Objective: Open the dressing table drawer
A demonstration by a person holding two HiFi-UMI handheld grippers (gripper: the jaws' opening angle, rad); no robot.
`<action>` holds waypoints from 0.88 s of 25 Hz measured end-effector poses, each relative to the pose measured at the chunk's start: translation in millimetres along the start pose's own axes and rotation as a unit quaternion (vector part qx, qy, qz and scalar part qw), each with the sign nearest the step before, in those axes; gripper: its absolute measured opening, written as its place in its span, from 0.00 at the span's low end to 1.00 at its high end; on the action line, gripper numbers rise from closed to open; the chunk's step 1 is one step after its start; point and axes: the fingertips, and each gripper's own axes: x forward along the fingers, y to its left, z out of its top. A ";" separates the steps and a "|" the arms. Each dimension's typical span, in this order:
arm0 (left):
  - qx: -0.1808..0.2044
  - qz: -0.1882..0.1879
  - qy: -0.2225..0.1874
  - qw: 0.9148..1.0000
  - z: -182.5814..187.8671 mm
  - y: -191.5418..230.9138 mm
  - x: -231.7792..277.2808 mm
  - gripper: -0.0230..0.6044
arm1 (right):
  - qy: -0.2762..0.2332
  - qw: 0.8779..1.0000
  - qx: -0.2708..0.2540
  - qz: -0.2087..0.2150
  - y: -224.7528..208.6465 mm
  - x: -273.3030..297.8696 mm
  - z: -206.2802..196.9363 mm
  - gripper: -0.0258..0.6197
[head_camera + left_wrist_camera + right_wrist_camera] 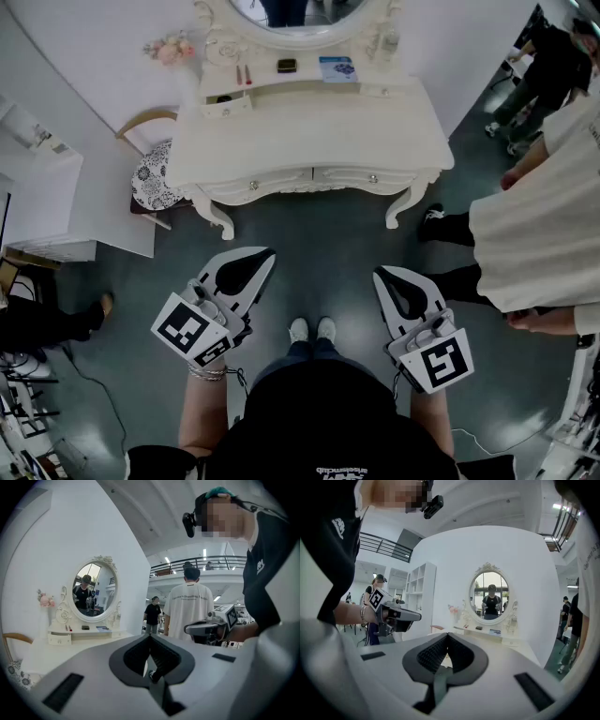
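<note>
The white dressing table (309, 136) stands ahead of me against the curved wall. Its two front drawers (255, 185) (370, 177) are closed, each with a small knob. I hold both grippers low over the floor, well short of the table. The left gripper (265, 253) points at the left drawer side, its jaws shut and empty. My right gripper (382, 274) is also shut with nothing in it. In the left gripper view its tips (150, 635) meet, with the table (37, 651) far off at the left. The right gripper view shows closed tips (448, 634) and the table (506, 641) beyond.
An oval mirror (295, 14) and a shelf with a small drawer (225, 105) top the table. A chair with a patterned cushion (150, 180) sits at its left, beside a white cabinet (42, 202). A person in white (539, 234) stands close at the right.
</note>
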 end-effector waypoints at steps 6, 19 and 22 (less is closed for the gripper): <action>-0.001 0.001 0.001 1.000 -3.8 -12.0 2.6 0.06 | -0.008 1.000 -0.007 0.012 6.8 -14.7 0.4 0.07; 0.006 -0.002 0.013 1.000 -8.6 -32.7 21.1 0.06 | -0.025 0.999 0.017 0.042 0.7 -40.9 -4.1 0.07; 0.010 0.003 0.009 1.000 -9.1 -37.0 25.3 0.06 | -0.024 0.999 0.008 0.035 -6.9 -47.6 -10.3 0.07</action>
